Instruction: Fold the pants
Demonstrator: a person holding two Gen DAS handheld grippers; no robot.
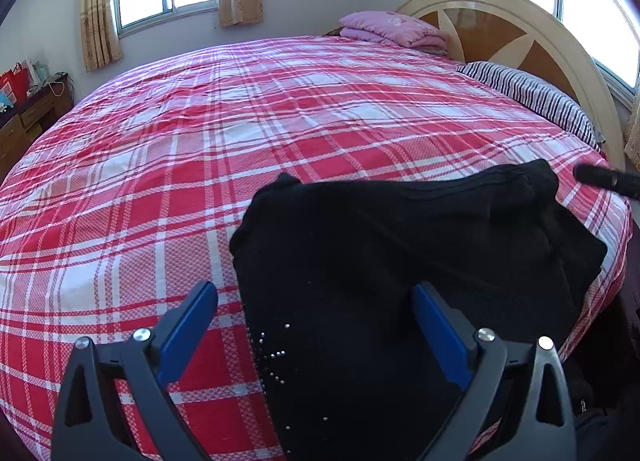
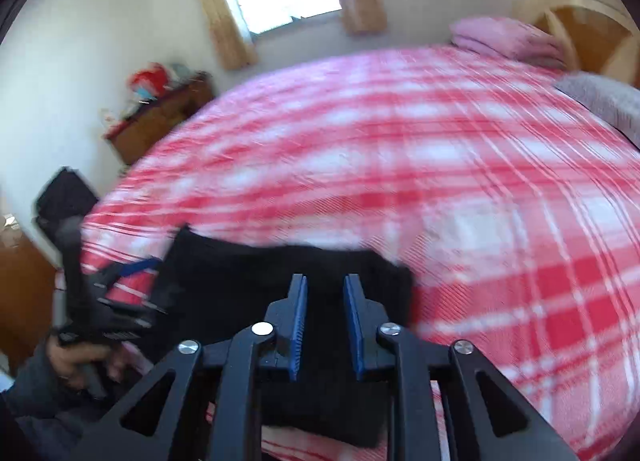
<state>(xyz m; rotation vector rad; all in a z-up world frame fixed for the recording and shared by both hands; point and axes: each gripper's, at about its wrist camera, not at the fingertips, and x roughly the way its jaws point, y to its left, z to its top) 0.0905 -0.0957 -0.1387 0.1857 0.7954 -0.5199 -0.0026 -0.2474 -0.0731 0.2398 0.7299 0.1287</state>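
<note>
right wrist view motion-blurred, pants (image 2: 240,281) edges smeared, dresser (image 2: 160,117) clutter unreadable, pants (image 1: 400,261) cut off by bottom edge

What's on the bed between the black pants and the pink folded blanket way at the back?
Nothing: in the left wrist view only bare red plaid sheet stretches from the black pants to the pink blanket.

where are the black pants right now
The black pants lie bunched on the red plaid bed sheet at its near edge, toward the headboard side in the left wrist view, directly ahead of both grippers.
</note>
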